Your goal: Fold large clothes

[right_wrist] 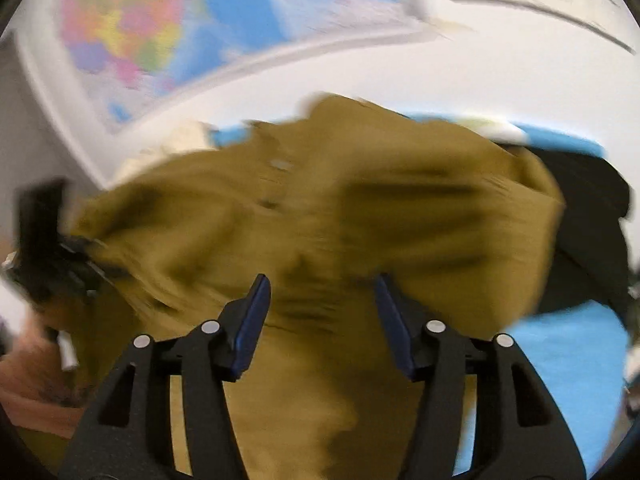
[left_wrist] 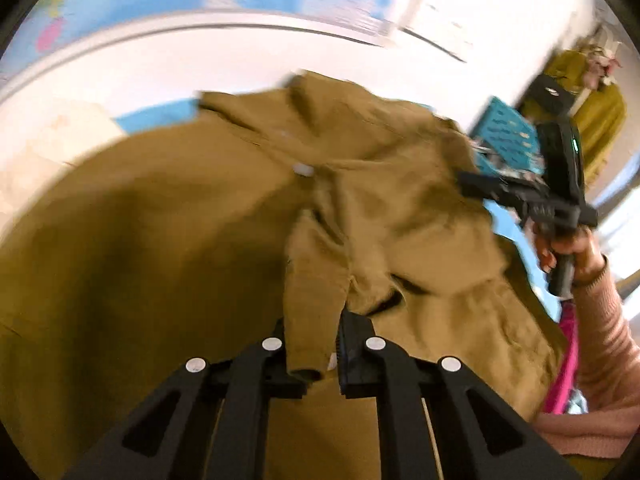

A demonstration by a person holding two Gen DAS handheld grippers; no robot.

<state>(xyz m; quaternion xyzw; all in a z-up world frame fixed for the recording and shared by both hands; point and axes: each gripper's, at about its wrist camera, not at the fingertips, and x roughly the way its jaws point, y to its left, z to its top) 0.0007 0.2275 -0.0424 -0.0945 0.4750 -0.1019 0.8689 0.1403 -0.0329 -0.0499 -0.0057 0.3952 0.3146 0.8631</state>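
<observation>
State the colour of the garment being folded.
The garment is mustard or olive-brown, plain, with no pattern; it shows best in the left wrist view.

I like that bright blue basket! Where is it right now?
The blue basket shows in the left wrist view, at the far right, just past the brown shirt and behind the right gripper.

Blocked ahead by heaped mustard garment (right_wrist: 320, 216), black cloth (right_wrist: 588, 232) to its right; open, seemingly, over blue surface (right_wrist: 560, 368).
</observation>
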